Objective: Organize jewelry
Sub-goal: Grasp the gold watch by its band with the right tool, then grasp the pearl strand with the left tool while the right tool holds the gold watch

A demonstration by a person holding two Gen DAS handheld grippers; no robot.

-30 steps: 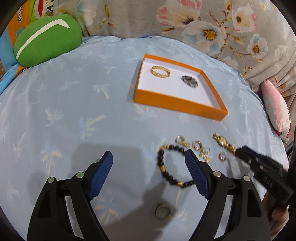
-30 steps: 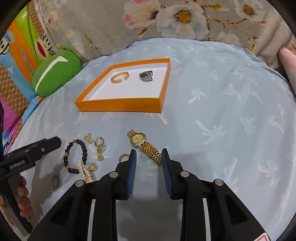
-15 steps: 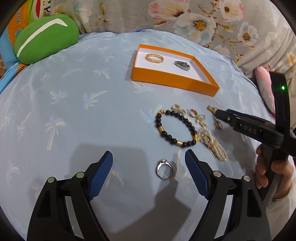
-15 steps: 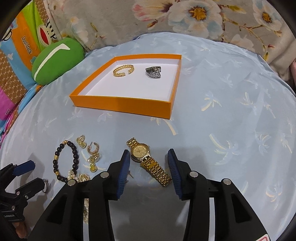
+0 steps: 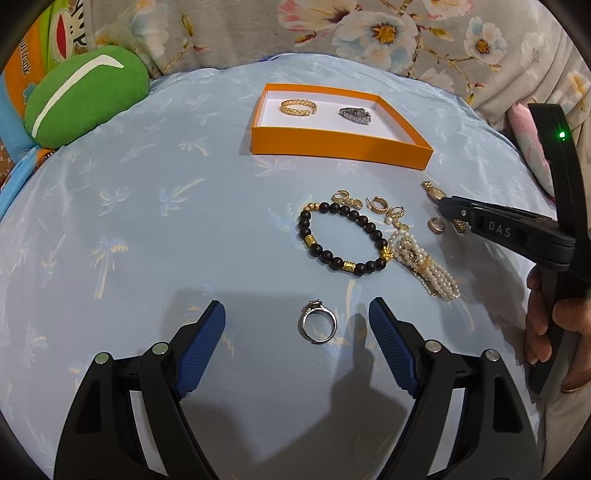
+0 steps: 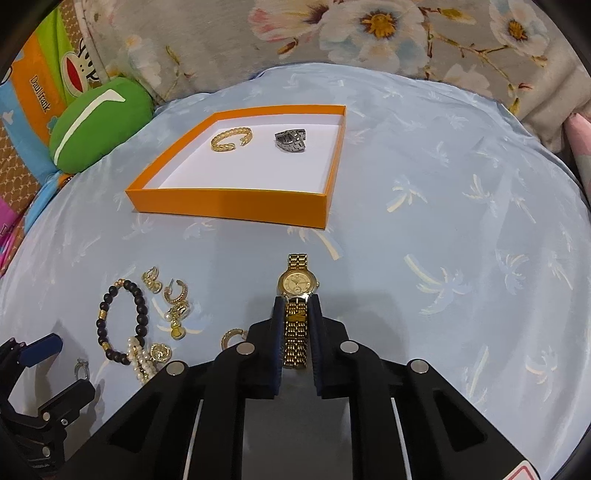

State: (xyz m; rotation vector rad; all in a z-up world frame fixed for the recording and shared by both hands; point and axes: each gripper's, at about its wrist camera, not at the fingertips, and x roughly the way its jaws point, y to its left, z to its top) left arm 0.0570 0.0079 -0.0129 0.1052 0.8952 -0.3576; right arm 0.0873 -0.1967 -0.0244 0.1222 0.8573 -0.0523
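Note:
An orange box [image 5: 340, 146] [image 6: 229, 201] holds a gold bangle [image 5: 297, 107] [image 6: 231, 139] and a silver watch [image 5: 355, 115] [image 6: 290, 140]. My right gripper [image 6: 295, 306] is shut on the band of a gold watch [image 6: 297, 284], which lies on the blue cloth. It shows at the right in the left wrist view [image 5: 448, 206]. My left gripper [image 5: 297, 314] is open, with a silver ring [image 5: 318, 322] lying between its fingers. A black bead bracelet [image 5: 341, 238] [image 6: 122, 321], a pearl bracelet [image 5: 424, 264] and several gold earrings [image 5: 376, 205] lie beyond.
A green cushion [image 5: 85, 94] [image 6: 99, 123] sits at the far left. Floral fabric [image 5: 369, 33] rises behind the cloth. A pink pillow [image 5: 524, 136] lies at the right edge. A hand [image 5: 554, 314] holds the right gripper's handle.
My right gripper has moved forward and closed on the gold watch's band. My left gripper has edged forward, so the silver ring now lies between its open fingers.

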